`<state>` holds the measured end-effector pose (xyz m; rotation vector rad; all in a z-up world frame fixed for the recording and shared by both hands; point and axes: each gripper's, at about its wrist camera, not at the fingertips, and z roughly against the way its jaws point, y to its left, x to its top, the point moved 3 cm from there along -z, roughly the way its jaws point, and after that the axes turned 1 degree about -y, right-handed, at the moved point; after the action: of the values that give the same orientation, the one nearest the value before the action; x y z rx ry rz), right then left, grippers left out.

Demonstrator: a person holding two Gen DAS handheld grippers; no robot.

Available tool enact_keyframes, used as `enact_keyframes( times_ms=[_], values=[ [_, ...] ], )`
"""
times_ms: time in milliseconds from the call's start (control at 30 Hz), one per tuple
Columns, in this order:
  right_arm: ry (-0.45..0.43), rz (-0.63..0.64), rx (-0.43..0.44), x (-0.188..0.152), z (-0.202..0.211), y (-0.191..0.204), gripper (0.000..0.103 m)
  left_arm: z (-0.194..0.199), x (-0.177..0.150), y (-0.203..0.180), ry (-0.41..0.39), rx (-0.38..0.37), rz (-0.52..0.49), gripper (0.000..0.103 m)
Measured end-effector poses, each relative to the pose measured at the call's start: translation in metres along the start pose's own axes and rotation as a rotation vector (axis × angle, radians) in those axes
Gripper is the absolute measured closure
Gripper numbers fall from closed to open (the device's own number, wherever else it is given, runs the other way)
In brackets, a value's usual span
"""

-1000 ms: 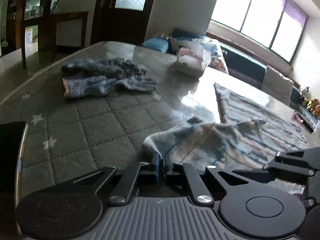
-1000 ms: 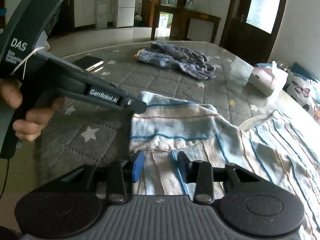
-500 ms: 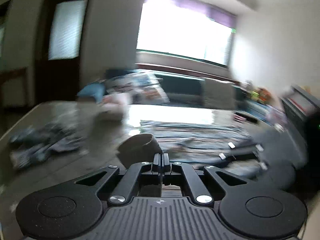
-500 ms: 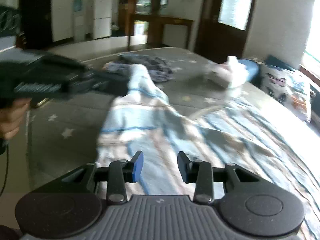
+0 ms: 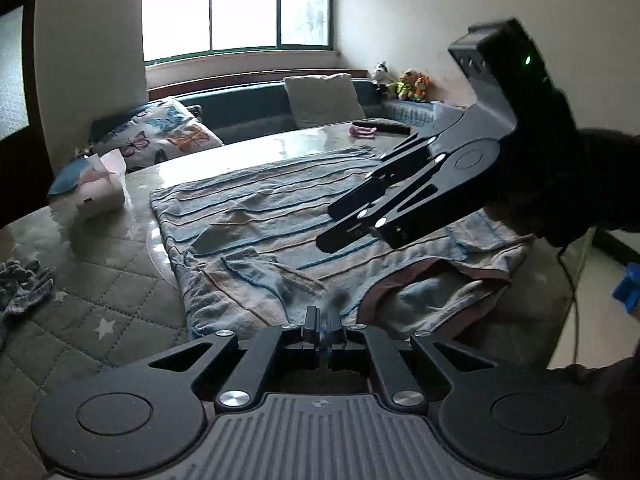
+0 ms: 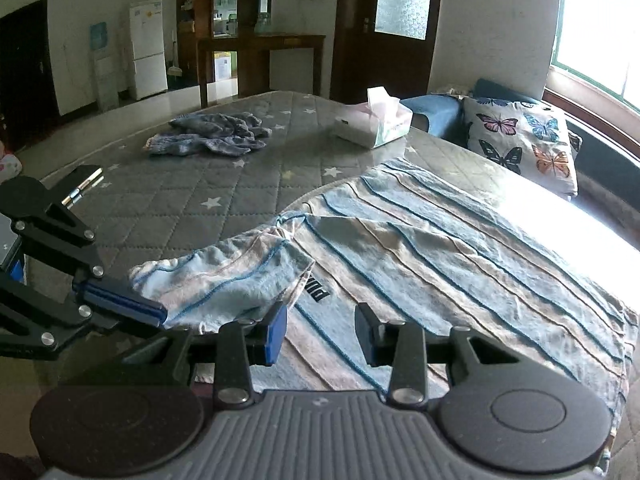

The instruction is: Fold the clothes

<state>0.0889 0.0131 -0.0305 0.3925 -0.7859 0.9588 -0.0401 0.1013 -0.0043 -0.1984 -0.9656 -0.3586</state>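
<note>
A blue and beige striped shirt [image 6: 440, 248] lies spread on the table and also shows in the left wrist view [image 5: 280, 208]. My left gripper [image 5: 322, 320] is shut on the shirt's sleeve; in the right wrist view [image 6: 156, 314] it holds the sleeve [image 6: 224, 276] folded over onto the shirt body. My right gripper [image 6: 320, 332] is open and empty, hovering just above the shirt near its lower edge; in the left wrist view [image 5: 324, 236] it hangs over the middle of the shirt.
A crumpled blue knit garment [image 6: 208, 136] lies at the far left on the quilted table cover [image 6: 180, 200]. A tissue box [image 6: 374, 122] stands behind the shirt. A butterfly cushion [image 6: 524, 140] and a bench lie beyond the table. A dark phone [image 6: 82, 178] lies at the left edge.
My left gripper has carried the sleeve up and across, laying it over the shirt body. My right gripper has stayed open and shifted over the shirt.
</note>
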Motion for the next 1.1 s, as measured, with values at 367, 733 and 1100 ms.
enact_keyframes(
  times_ms=[367,733,1100],
  values=[
    [0.035,0.032,0.136,-0.005,-0.014,0.038,0.076,-0.015,0.016,0.057,0.012,0.154,0.117,0.098],
    [0.082,0.008,0.181,-0.016,-0.025,0.052,0.101,-0.038,-0.009,0.063,0.113,0.207,0.061,0.098],
    [0.066,0.058,0.145,-0.019,-0.009,0.060,0.100,-0.039,0.019,0.057,0.056,0.223,0.026,0.097]
  ],
)
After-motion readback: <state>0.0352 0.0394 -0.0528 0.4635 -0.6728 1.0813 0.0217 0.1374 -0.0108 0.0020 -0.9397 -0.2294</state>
